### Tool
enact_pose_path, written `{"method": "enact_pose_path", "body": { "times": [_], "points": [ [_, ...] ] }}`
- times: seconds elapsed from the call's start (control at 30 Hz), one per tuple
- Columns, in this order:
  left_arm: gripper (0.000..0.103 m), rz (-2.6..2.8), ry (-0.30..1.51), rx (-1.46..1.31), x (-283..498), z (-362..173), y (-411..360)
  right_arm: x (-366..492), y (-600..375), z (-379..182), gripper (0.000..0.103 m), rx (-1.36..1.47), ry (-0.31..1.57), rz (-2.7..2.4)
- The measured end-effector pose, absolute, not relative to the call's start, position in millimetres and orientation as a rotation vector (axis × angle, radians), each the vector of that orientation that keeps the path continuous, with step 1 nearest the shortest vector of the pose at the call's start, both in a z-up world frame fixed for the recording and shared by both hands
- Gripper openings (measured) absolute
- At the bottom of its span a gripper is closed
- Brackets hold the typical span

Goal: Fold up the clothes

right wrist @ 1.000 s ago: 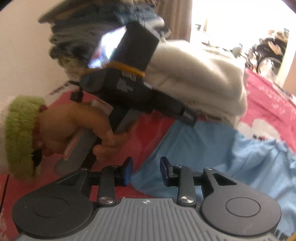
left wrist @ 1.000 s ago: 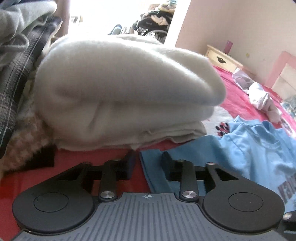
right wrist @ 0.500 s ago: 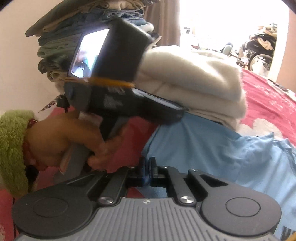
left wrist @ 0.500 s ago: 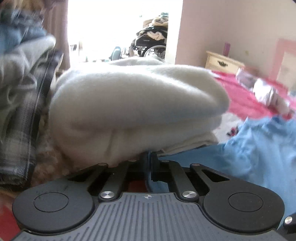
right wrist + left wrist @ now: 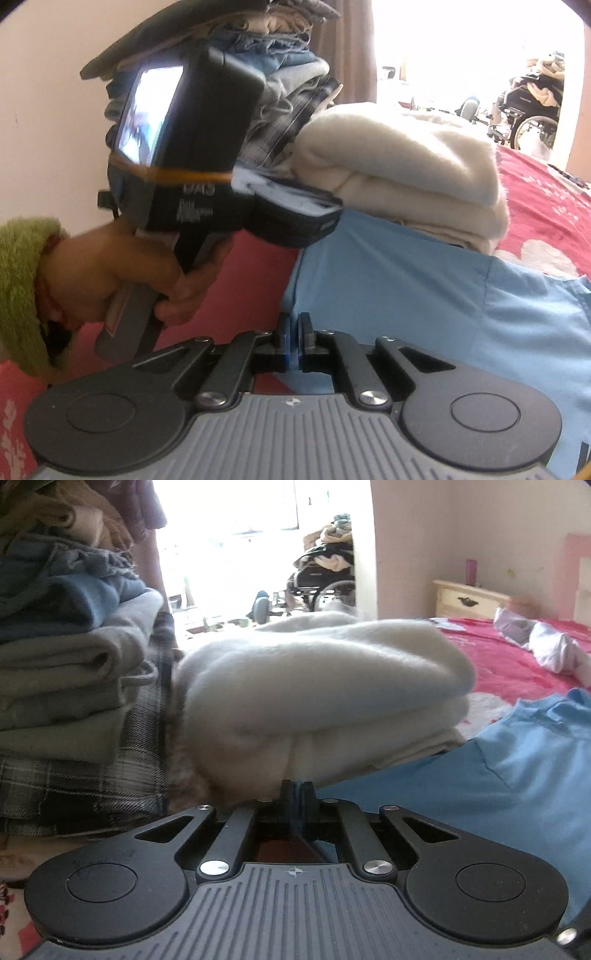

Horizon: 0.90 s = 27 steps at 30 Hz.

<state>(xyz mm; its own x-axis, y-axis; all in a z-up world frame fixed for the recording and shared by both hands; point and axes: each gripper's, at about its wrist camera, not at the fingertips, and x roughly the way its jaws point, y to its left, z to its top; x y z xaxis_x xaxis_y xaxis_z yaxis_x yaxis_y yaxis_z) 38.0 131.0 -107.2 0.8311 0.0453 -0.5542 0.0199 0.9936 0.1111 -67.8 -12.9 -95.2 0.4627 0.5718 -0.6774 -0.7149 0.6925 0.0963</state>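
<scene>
Blue shirt [image 5: 424,295]: a light-blue garment lying spread on the red bedspread [image 5: 546,206], its near edge taken up by both tongs. Beside it a folded cream blanket [image 5: 314,686] overlaps the far edge, and behind that stands a tall stack of folded clothes [image 5: 66,686].

Right gripper [image 5: 294,341]: jaws together, clamped on a thin fold of the shirt's hem. Left gripper [image 5: 297,805]: jaws likewise together, with a sliver of blue cloth showing between them; in the right wrist view the person's hand [image 5: 122,273] holds this tool low over the shirt's corner.

Risks, as judged. The blanket appears to rest on the shirt, so a lift may drag it or pull the thin hem from either grip. A disturbed blanket could in turn nudge the leaning stack. Uneven pulls by the two hands would skew the fold.

Not resolved. The left gripper's fingertips are hidden behind its own body in the right wrist view. How much cloth each grip holds cannot be told. The shirt's far side and its sleeves are cut off or covered.
</scene>
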Motion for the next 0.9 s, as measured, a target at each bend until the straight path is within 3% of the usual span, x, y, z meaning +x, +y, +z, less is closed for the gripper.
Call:
{"method": "enact_pose_path", "body": {
  "times": [0.17,0.27,0.33,0.63,0.7,0.9],
  "points": [
    [0.010,0.034,0.623,0.186,43,-126,127,-63,-1,-107,0.011,-0.174,0.779,0.806],
    [0.022,0.038,0.661,0.135,45,-127,139,-75,1,-108,0.022,-0.169,0.789,0.866],
    [0.029,0.041,0.673,0.099,44,-123,149,-92,-1,-103,0.023,-0.167,0.787,0.941],
    [0.031,-0.009,0.722,0.047,0,-94,160,-93,-58,-88,0.023,0.045,0.838,0.727],
    [0.031,-0.076,0.720,0.026,-15,-89,154,-82,-59,-91,0.019,0.052,0.839,0.673],
    [0.032,-0.181,0.842,0.117,-25,-114,121,-76,-31,-114,0.019,-0.021,0.912,0.733]
  ]
}}
